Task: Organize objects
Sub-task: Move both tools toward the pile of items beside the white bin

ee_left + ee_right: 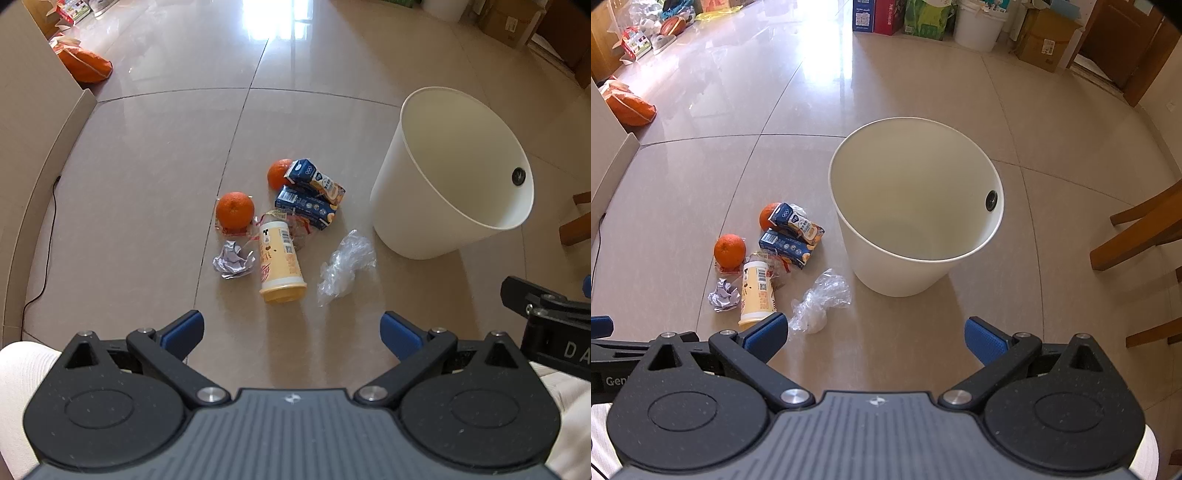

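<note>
A pile of litter lies on the tiled floor: a yellow cup (280, 258) (757, 291) on its side, two oranges (235, 209) (279, 173), two blue drink cartons (316, 181) (306, 206), a crumpled paper ball (233, 259) (723, 294) and a clear plastic bag (345, 267) (822, 297). A white bin (450, 177) (916, 206) stands upright to the right of the pile; nothing shows inside it. My left gripper (291, 332) is open and empty, above and short of the pile. My right gripper (875, 332) is open and empty, in front of the bin.
An orange bag (86, 64) (628, 105) lies by a cabinet at the far left. Boxes and a white bucket (979, 22) line the far wall. Wooden chair legs (1137, 236) stand at the right. A black cable (48, 236) runs along the left wall.
</note>
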Motion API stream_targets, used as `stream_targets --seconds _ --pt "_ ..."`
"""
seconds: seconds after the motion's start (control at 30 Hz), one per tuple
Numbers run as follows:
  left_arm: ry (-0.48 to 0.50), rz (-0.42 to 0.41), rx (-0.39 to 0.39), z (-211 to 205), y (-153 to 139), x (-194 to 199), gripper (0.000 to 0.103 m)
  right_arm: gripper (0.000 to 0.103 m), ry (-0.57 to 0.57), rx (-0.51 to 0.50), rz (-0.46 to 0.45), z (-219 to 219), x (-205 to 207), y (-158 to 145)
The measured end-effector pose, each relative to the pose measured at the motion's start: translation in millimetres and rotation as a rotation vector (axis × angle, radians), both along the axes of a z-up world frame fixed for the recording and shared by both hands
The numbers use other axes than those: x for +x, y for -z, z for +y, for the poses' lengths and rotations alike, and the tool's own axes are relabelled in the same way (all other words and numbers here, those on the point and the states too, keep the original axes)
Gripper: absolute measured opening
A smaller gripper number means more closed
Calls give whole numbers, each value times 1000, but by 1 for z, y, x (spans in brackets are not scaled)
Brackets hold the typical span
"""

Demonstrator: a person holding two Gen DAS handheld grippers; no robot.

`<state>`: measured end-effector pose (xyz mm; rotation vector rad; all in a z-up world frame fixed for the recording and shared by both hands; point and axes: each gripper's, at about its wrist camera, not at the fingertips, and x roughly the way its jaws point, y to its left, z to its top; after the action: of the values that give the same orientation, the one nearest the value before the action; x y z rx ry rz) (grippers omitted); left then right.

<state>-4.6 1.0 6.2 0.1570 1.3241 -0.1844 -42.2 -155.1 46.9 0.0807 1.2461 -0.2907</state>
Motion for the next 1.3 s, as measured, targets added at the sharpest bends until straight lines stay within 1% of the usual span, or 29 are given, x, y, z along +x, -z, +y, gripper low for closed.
stream_targets --seconds 0.33,0.47,0.73,1.03,1.2,1.3 --pt "-8 -11 -6 -2 -7 -2 101 103 7 7 -24 -6 -2 -8" --pt "-5 -38 24 -3 -10 -5 101 103 7 15 -38 -8 -3 -11" --pt "12 -59 46 -7 -12 -8 101 103 5 22 -59 -12 -6 -14" --pt "35 -86 23 -13 -2 -1 101 103 16 12 -59 -15 0 -2" --pt "46 -69 -8 -17 9 5 101 103 3 0 -56 -16 6 7" --pt "61 -73 -30 -20 12 9 101 103 -4 -7 -58 -17 11 11"
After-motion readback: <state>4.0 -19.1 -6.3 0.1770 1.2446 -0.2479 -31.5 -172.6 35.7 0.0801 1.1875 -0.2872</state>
